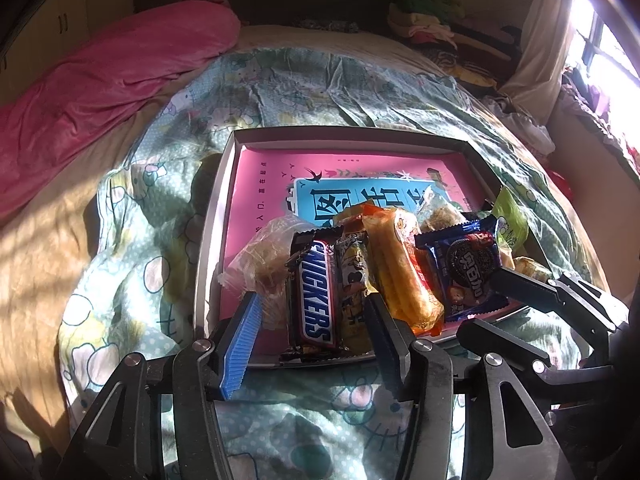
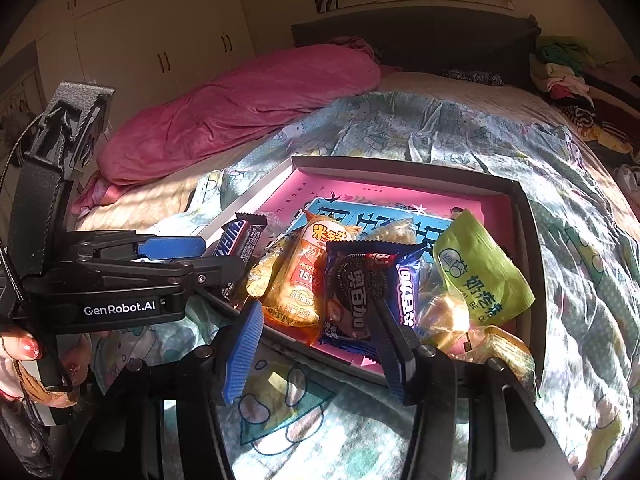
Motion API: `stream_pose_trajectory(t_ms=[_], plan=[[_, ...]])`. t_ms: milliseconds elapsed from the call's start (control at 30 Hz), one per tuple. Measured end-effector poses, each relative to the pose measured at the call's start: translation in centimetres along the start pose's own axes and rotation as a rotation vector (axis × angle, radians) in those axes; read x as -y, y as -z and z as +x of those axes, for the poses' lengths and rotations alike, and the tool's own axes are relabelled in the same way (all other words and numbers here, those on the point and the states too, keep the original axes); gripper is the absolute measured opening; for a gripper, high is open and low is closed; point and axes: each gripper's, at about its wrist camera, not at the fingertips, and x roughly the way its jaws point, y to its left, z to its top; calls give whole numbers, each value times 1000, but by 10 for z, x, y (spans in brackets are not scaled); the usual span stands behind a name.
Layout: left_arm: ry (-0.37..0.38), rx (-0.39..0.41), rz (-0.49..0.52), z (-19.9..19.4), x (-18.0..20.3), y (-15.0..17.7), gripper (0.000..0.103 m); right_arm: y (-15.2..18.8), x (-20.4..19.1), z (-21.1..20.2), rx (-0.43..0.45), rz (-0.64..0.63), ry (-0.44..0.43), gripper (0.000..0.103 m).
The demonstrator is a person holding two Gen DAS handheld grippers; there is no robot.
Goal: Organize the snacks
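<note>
**Snacks piled at the near edge of the box lid**

Blue ribbed pads of the left gripper (image 1: pixel 312 344) stand nearest the left wrist camera, with the jaws apart and holding nothing. Between them, at the near edge of the shallow grey tray (image 1: pixel 218 208), lies the Snickers bar (image 1: pixel 314 292), with its long side pointing away from the camera. Its near end hangs a little over the tray rim. Just on its right side there is a yellow patterned packet (image 1: pixel 354 280), and then a long orange wrapped cake (image 1: pixel 404 264), which leans on the pile. A clear bag with pale pastry (image 1: pixel 264 256) lies on the left of the Snickers bar, touching it.

The right gripper (image 2: pixel 316 344) also has its jaws apart, with nothing between the pads. It is over the near edge of the tray, in front of the blue Oreo packet (image 2: pixel 360 288). The green packet (image 2: pixel 484 268) lies toward the right edge of the tray, partly on other snacks. The tray floor is covered by a pink book (image 1: pixel 260 184). The tray rests on a bedspread with cartoon print (image 1: pixel 152 216), and a pink blanket (image 2: pixel 240 112) is far behind it.
</note>
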Motion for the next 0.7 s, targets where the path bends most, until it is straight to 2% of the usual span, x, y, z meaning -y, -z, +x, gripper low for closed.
stream_pose_trajectory(t_ms=[267,433,600,700], plan=[[-3,101,21,-33,4,-6,66,-7,2,-27,111,13,61,61],[2,102,19,-48,4,7,71,-4,-7,-55,182,9,161,74],[-1,75,20,-56,5,30,74,9,-13,-64,130,59,212,78],[9,42,-5,-58,3,45,75,24,-13,-66,69,103,235,80]])
